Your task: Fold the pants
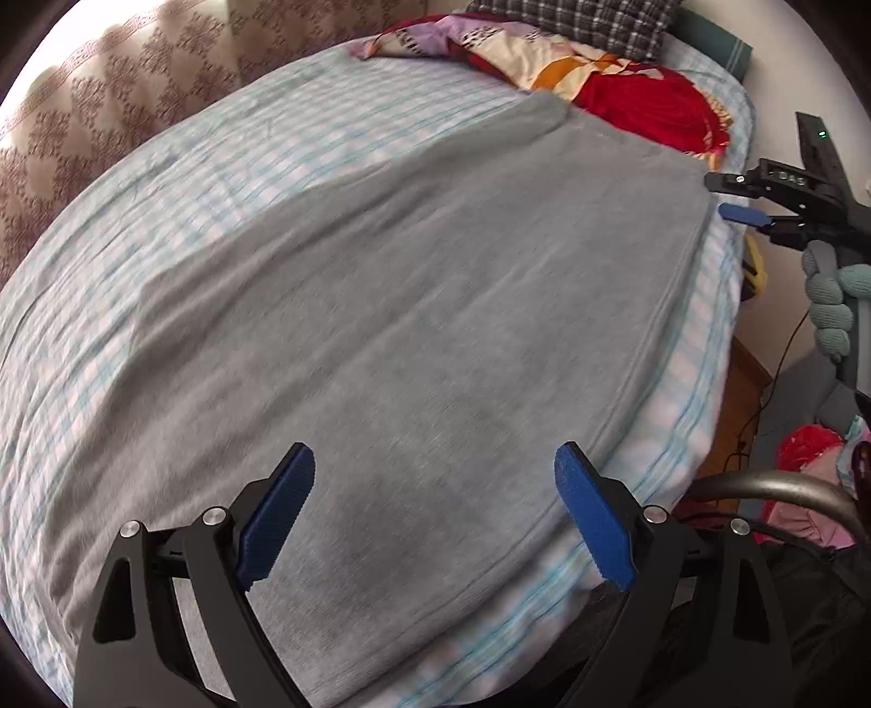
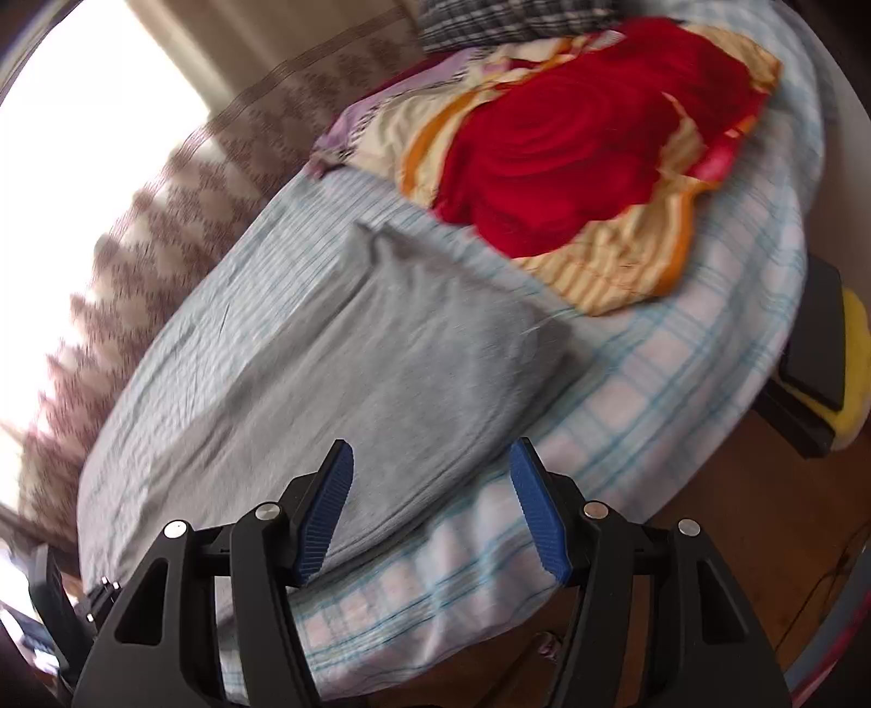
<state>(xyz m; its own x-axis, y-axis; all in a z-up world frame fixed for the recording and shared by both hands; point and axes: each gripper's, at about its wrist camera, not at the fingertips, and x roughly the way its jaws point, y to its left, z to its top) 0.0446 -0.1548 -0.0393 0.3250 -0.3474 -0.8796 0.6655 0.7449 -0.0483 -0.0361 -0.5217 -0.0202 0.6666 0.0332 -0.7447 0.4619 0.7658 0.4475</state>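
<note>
Grey pants (image 1: 413, 305) lie spread flat along the near side of the bed, one end reaching toward the red quilt; they also show in the right wrist view (image 2: 381, 381). My left gripper (image 1: 435, 463) is open and empty, hovering over the near end of the pants. My right gripper (image 2: 430, 457) is open and empty, over the pants' edge by the bed side. It also shows at the far right of the left wrist view (image 1: 729, 199), beside the pants' far end, held by a gloved hand.
The bed has a blue and white checked sheet (image 1: 163, 218). A red and patterned quilt (image 2: 571, 163) and a checked pillow (image 1: 577, 22) lie at the head. A curtain (image 1: 109, 98) hangs beyond the bed. A wooden floor (image 2: 751, 517) and a yellow and black object (image 2: 827, 359) lie beside it.
</note>
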